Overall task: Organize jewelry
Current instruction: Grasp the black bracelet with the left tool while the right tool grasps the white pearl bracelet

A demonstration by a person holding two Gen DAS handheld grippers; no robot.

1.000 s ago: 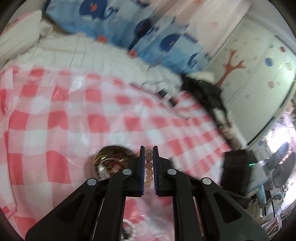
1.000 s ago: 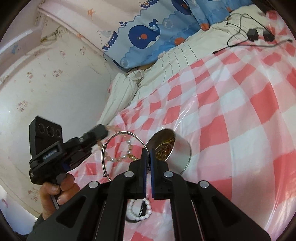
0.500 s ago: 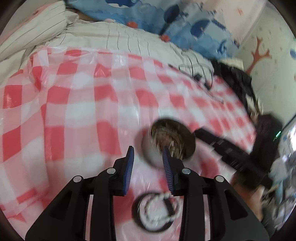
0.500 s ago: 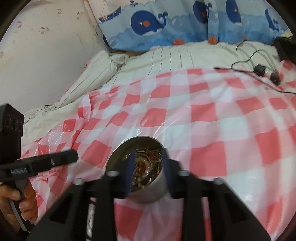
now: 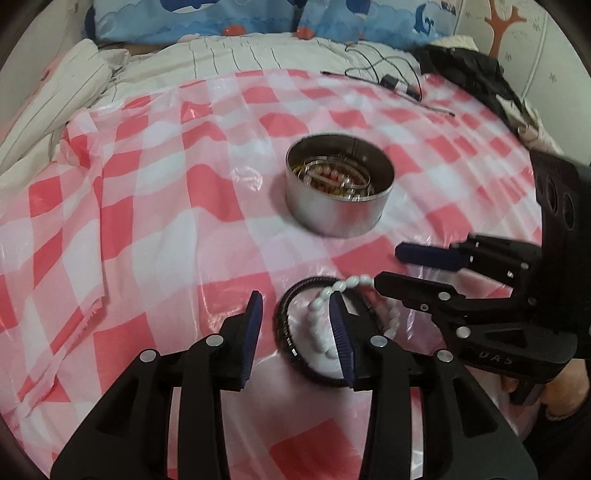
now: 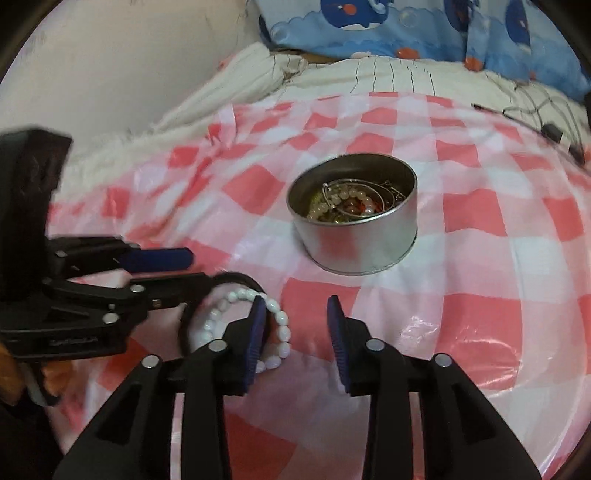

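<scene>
We hold both tools low over a bed spread with a pink-and-white checked plastic sheet [image 5: 155, 229]. Our left gripper [image 5: 295, 332] stands released, its jaws having just been opening, with only bare sheet between the blue pads; its right-hand pad overlaps a white bead bracelet [image 5: 321, 306] that lies with a black bangle [image 5: 284, 325] on the sheet. Our right gripper [image 6: 295, 332] is likewise unclenched, its jaws also having just parted, and nothing sits between them; in the left wrist view its fingertips reach in from the right, just beside the beads. Whether either pad touches the bracelet, we cannot tell.

Beyond the two tools, near the middle of the sheet, a round metal tin [image 6: 354, 236] stands upright, holding a tangle of bead strings and thin metal bangles [image 5: 336, 177]. Open checked sheet runs all around the tin. To the left the sheet's crumpled edge [image 5: 85, 122] gives way to striped white bedding [image 5: 229, 55]; at the far side black cables [image 5: 384, 77] lie along the border, below a blue whale-print cloth [image 6: 388, 26].
</scene>
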